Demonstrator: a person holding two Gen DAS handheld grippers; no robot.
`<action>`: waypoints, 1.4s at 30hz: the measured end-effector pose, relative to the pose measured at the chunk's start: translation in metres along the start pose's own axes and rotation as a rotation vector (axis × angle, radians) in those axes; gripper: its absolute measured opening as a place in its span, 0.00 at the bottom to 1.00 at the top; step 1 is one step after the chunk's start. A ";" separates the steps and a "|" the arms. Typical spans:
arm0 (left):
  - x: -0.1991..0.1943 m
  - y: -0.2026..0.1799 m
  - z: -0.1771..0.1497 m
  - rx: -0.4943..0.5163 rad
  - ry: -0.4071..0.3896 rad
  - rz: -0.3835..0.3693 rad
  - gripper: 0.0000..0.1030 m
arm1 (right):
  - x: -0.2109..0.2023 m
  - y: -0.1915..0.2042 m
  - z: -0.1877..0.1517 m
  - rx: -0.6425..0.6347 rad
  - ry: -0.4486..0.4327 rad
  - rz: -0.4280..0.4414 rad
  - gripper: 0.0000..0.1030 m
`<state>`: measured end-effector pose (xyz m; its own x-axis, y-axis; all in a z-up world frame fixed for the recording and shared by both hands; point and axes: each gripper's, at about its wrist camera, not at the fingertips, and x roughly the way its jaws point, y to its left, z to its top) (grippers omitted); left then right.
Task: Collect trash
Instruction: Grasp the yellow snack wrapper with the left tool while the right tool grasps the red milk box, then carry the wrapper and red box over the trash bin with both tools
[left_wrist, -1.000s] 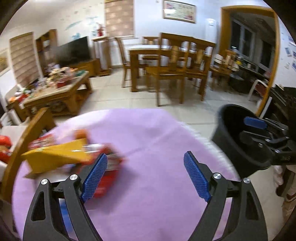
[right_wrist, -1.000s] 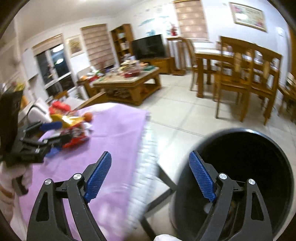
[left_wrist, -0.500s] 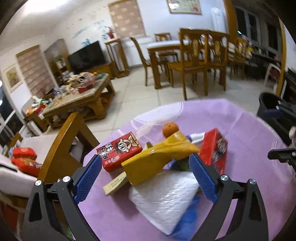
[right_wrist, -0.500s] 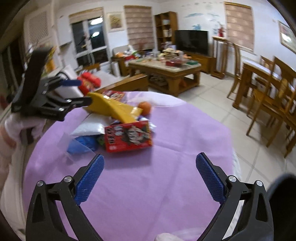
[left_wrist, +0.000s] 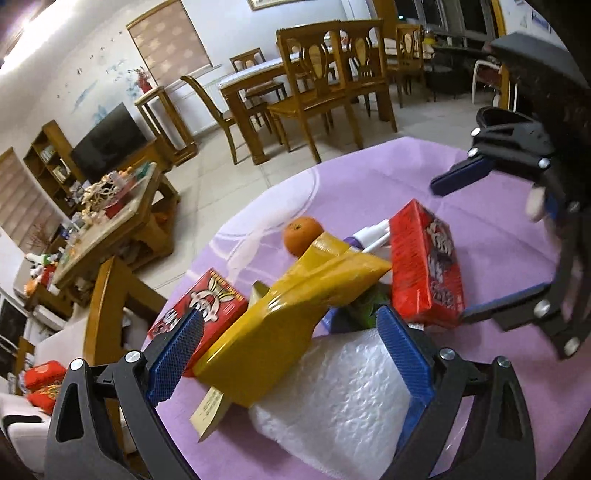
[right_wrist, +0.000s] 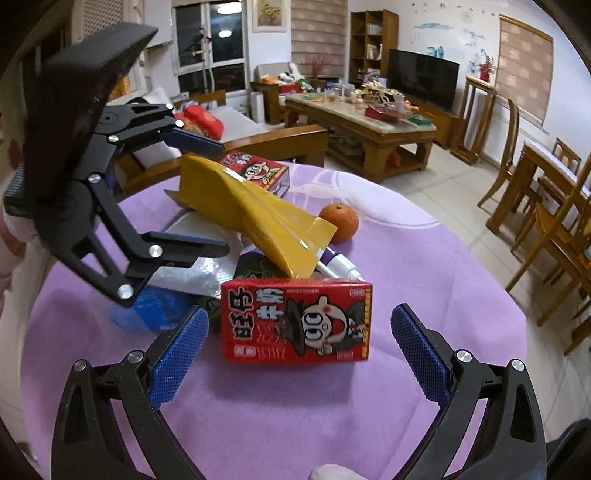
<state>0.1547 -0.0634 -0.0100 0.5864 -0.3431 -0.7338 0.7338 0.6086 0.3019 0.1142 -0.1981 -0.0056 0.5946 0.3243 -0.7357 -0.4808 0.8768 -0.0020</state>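
On the purple-clothed surface, a red cartoon-printed carton stands between the gaping right tongs; left tongs, apart, flank a yellow folded packet.

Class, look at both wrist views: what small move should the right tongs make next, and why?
Probably ease the right tongs forward and close on the red carton. It stands nearest on the purple cloth, centred between the open jaws, while the left tongs hover open at the yellow bag.

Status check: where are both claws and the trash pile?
Left claw open over yellow paper wrapper. Right claw open, facing red drink carton. Nothing gripped. Orange fruit sits behind the pile on the purple tablecloth.
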 end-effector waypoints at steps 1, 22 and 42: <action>0.001 0.001 0.000 -0.002 -0.001 -0.007 0.90 | 0.004 -0.001 0.001 -0.002 0.003 -0.002 0.95; 0.001 -0.008 -0.002 -0.153 -0.020 -0.071 0.20 | 0.008 -0.015 -0.007 0.102 -0.037 0.047 0.85; -0.058 -0.068 0.024 -0.246 -0.227 -0.161 0.20 | -0.136 -0.059 -0.082 0.283 -0.251 0.044 0.85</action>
<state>0.0790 -0.1019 0.0269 0.5515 -0.5820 -0.5977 0.7350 0.6779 0.0181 0.0088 -0.3225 0.0391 0.7336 0.4099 -0.5421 -0.3333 0.9121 0.2386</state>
